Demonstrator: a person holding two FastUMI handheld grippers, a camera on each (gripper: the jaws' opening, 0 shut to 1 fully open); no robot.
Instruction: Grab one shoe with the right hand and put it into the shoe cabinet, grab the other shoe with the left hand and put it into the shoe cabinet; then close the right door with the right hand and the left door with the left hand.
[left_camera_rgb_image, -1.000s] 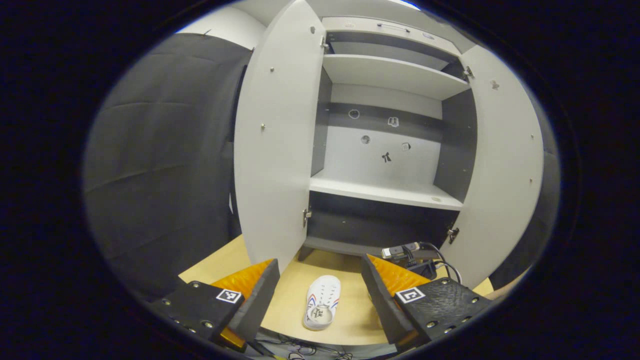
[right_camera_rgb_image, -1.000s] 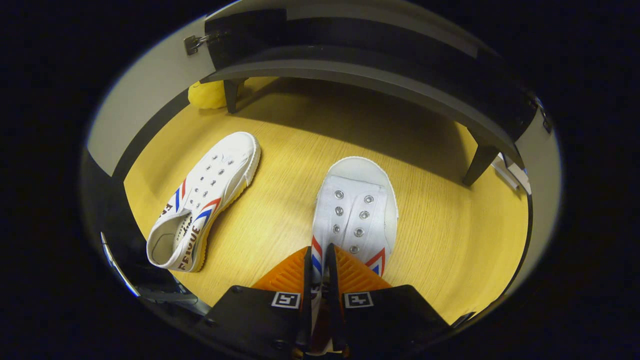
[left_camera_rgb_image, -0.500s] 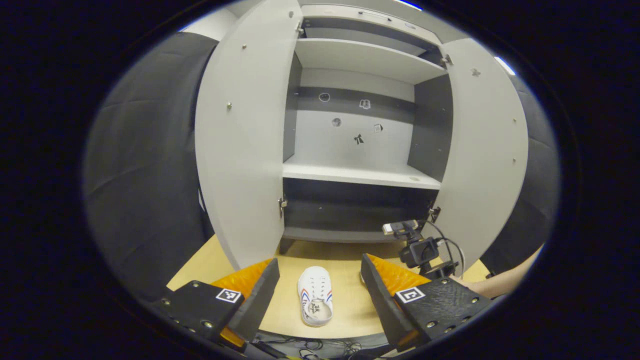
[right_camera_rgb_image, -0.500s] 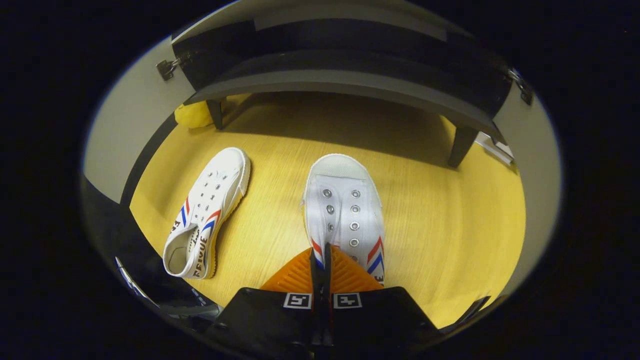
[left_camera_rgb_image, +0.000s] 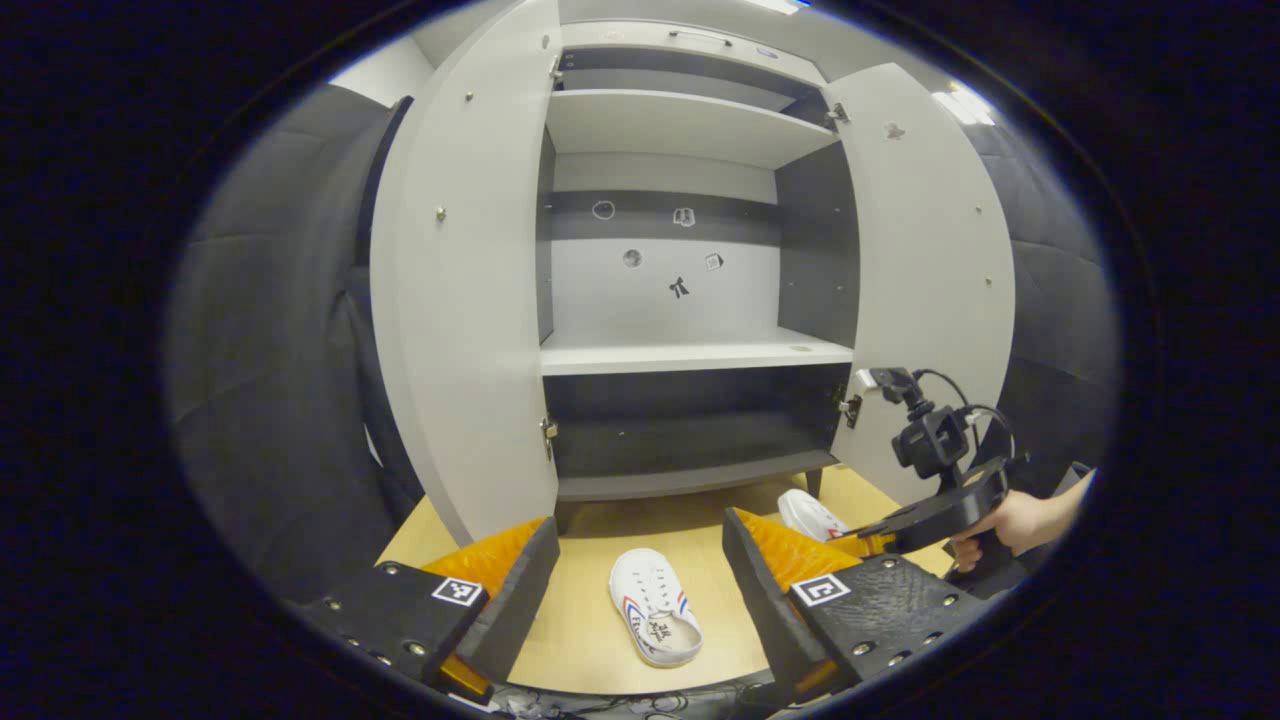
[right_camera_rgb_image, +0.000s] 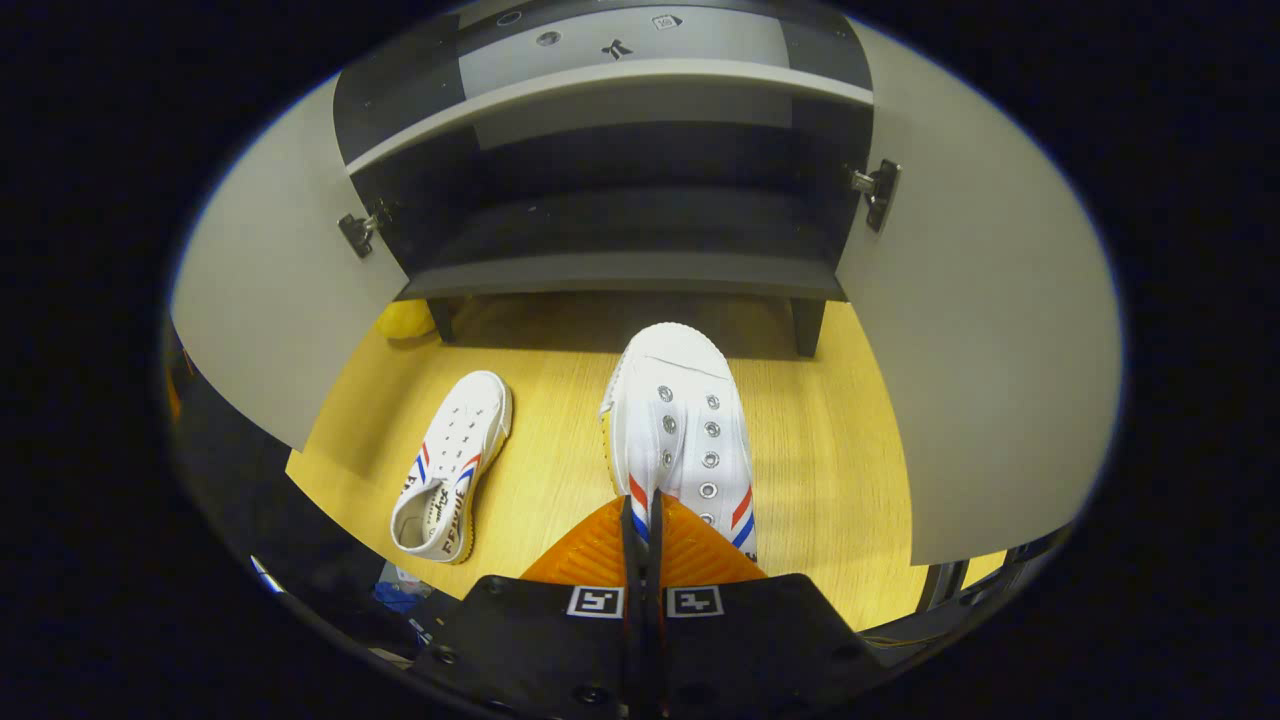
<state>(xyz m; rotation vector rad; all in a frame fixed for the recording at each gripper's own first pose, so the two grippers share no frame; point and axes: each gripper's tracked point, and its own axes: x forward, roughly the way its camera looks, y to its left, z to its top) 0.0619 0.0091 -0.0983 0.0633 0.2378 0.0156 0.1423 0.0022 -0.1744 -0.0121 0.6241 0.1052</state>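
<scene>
Progress: neither shoe is stored yet, and both doors of the grey two-door shoe cabinet (left_camera_rgb_image: 690, 300) stand open.

The right gripper (right_camera_rgb_image: 640, 520) is clenched on the heel rim of a white canvas shoe with red-blue stripes (right_camera_rgb_image: 680, 430), at frame centre, toe toward the bottom shelf.

The left gripper (left_camera_rgb_image: 640, 580) is released. The second white canvas shoe (left_camera_rgb_image: 655, 620) lies on the yellow wooden floor (left_camera_rgb_image: 580, 640), bottom centre, between its fingers but beyond them.
</scene>
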